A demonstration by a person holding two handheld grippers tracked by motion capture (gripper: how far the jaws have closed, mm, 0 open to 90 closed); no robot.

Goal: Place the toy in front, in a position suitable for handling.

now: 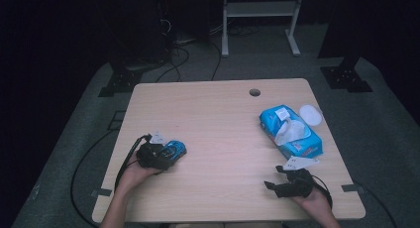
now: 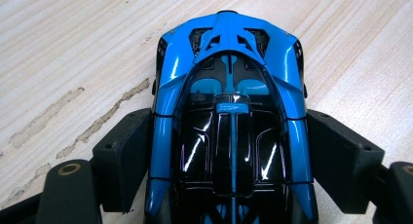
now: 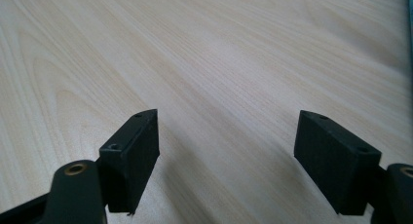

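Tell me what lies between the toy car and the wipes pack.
Nothing: in the high view, bare table separates the blue toy car from the wipes pack.

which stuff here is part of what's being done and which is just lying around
In use:
- blue toy car, between the jaws of the left gripper

Lying about:
- blue wipes pack
- white lid beside it
- right gripper, jaws open over bare table
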